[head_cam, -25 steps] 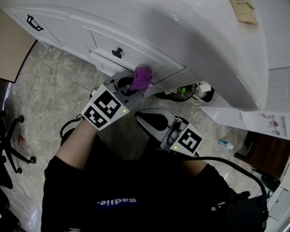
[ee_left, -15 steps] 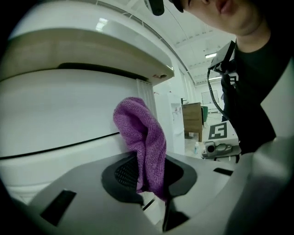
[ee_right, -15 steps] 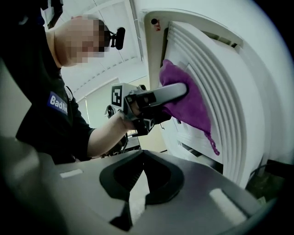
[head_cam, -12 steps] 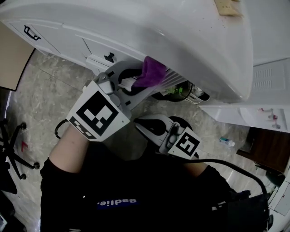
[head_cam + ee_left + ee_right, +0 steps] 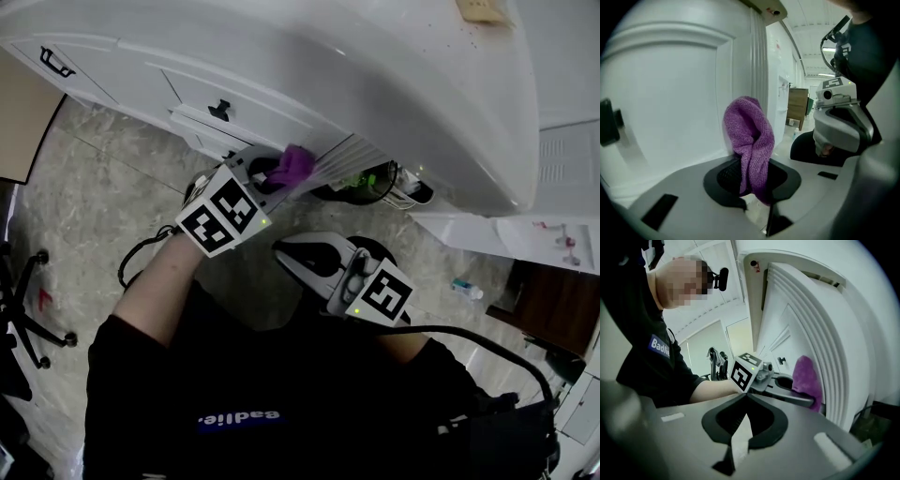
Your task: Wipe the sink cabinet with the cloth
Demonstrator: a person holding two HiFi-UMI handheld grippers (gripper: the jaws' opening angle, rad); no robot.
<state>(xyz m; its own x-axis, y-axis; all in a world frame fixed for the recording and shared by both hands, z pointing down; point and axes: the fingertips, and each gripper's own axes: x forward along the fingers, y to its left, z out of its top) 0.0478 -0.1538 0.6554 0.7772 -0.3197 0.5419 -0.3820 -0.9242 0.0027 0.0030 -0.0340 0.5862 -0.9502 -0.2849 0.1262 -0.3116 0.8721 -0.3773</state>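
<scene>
My left gripper (image 5: 277, 174) is shut on a bunched purple cloth (image 5: 292, 165), which presses against the white sink cabinet (image 5: 253, 89) beside its ribbed corner post. From the left gripper view the cloth (image 5: 749, 140) stands up out of the jaws against the cabinet door panel (image 5: 670, 103). My right gripper (image 5: 292, 253) hangs lower and nearer to me, shut with nothing between its jaws. Its own view shows the left gripper (image 5: 794, 390) and the cloth (image 5: 806, 378) at the ribbed post (image 5: 820, 357).
Black drawer handles (image 5: 220, 109) sit left of the cloth. A dark bin with cables (image 5: 375, 183) stands on the marble floor under the cabinet's right end. An office chair base (image 5: 23, 309) is at the far left. A small bottle (image 5: 466, 290) lies on the floor right.
The left gripper with the cloth has moved down and away along the cabinet front after rising half a second ago. The right gripper has barely shifted.
</scene>
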